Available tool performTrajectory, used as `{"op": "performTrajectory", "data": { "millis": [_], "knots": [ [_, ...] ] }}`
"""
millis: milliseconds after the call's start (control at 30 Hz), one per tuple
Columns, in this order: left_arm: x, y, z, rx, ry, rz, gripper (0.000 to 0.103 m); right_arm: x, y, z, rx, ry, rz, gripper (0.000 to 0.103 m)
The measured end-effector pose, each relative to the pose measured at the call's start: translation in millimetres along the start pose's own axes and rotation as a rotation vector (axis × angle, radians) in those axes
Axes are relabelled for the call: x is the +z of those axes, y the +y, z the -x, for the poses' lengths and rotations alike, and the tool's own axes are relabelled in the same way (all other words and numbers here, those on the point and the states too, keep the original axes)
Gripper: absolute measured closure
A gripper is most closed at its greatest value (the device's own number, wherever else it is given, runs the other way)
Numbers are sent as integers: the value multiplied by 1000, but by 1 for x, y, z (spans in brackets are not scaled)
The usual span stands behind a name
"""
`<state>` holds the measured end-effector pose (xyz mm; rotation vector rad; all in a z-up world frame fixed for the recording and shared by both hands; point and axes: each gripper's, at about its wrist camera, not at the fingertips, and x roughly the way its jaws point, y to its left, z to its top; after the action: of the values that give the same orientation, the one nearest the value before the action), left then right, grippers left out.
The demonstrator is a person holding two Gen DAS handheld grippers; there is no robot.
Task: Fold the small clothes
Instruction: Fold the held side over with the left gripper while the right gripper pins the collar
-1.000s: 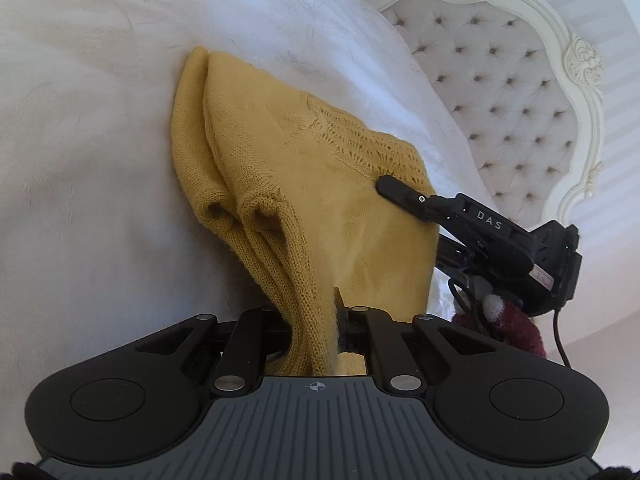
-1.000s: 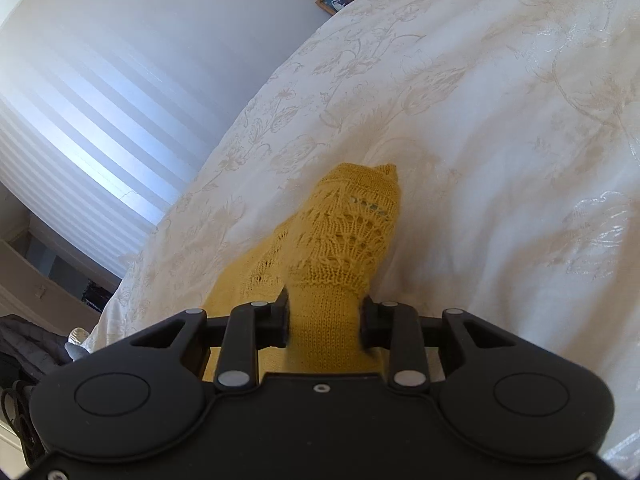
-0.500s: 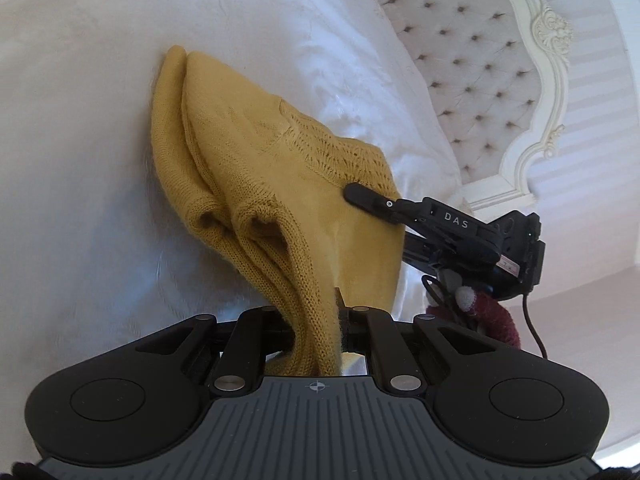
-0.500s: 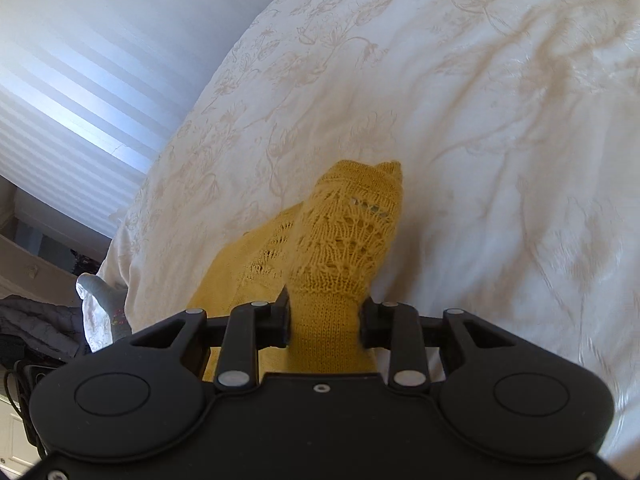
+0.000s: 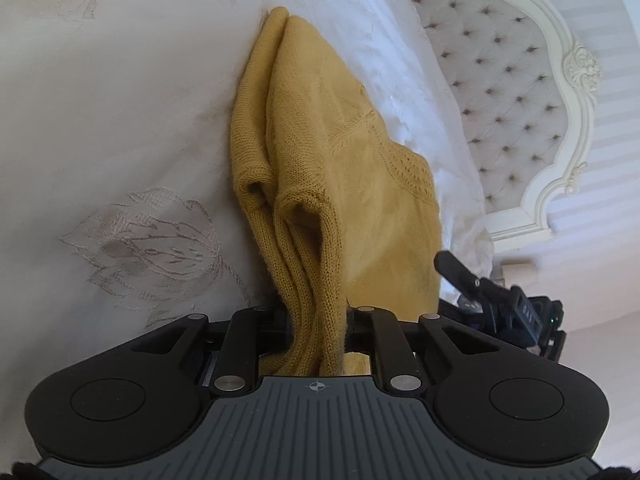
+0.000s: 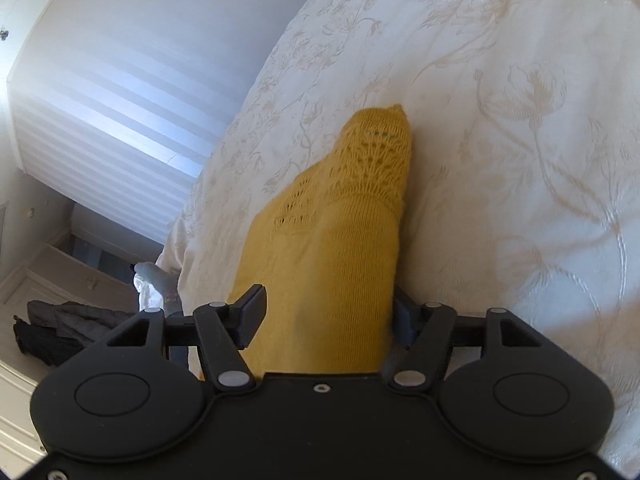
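White embroidered bedspread (image 5: 120, 140): one mustard knit garment (image 5: 340, 168), two grippers.
Left gripper (image 5: 318, 320) pinches garment, jaws easing apart; right gripper (image 6: 326, 316), at 4 o'clock, opening, pads off the knit.

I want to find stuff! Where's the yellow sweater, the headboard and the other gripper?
yellow sweater (image 5: 320, 152): left wrist view, its plain knit middle.
headboard (image 5: 508, 92): left wrist view, its buttoned padding.
right gripper (image 5: 460, 270): left wrist view, its black finger.

White floral-embroidered bedspread (image 6: 520, 128); mustard knit garment (image 5: 320, 152) lying folded on it.
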<state>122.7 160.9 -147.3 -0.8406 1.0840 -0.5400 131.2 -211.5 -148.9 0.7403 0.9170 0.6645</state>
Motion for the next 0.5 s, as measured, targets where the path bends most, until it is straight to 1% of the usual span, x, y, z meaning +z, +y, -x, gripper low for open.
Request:
{"op": "performTrajectory", "data": {
  "millis": [167,233,333,400,433,500],
  "knots": [
    [2,-4,4,-15,-10,-16,87,-19,19,-3,49,139,145,34],
    [1,-4,8,-11,-13,-26,87,-25,29,0,114,213,177,34],
    [-1,-4,12,-3,-12,-43,86,-30,43,11,201,269,202,34],
    [-3,-7,18,25,-6,-71,82,-32,50,20,254,293,201,34],
    [-5,-10,21,49,2,-93,80,-34,53,26,277,291,202,34],
    [-7,-17,26,120,22,-152,79,-35,59,38,276,264,208,34]
  ]
}}
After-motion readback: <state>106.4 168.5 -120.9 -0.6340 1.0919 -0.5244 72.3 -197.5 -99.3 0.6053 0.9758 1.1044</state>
